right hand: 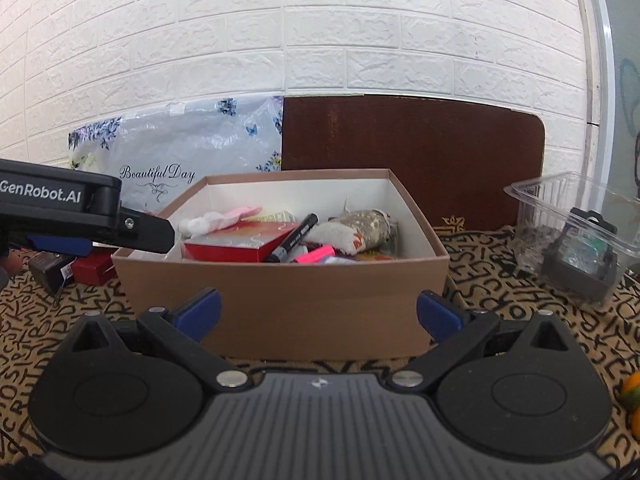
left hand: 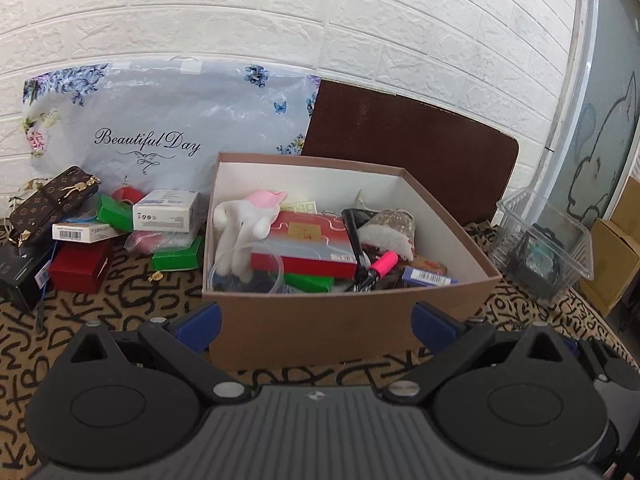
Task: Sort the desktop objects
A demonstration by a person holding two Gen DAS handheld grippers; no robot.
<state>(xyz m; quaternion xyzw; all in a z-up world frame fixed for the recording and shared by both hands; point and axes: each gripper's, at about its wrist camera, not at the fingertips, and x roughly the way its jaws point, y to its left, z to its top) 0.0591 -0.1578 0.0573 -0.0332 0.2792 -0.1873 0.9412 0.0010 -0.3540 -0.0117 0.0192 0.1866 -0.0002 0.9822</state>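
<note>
- Left wrist view: the left tool (left hand: 316,326) hangs wide open and empty in front of the cardboard box (left hand: 320,320); the right tool (right hand: 318,316) is spread the same, also holding nothing.
- Risk, as I judge it: the pile (left hand: 104,232) left of the box sits loosely stacked, so pulling one item could topple the rest.
- The box is crowded; another drop could roll the marker (left hand: 356,240) or push the soft toy (left hand: 248,220) over the rim.
- Counted: one box, one marker, one pink highlighter (left hand: 383,262), one clear tub (left hand: 544,240), three green boxes, one on the counter (left hand: 176,258).
</note>
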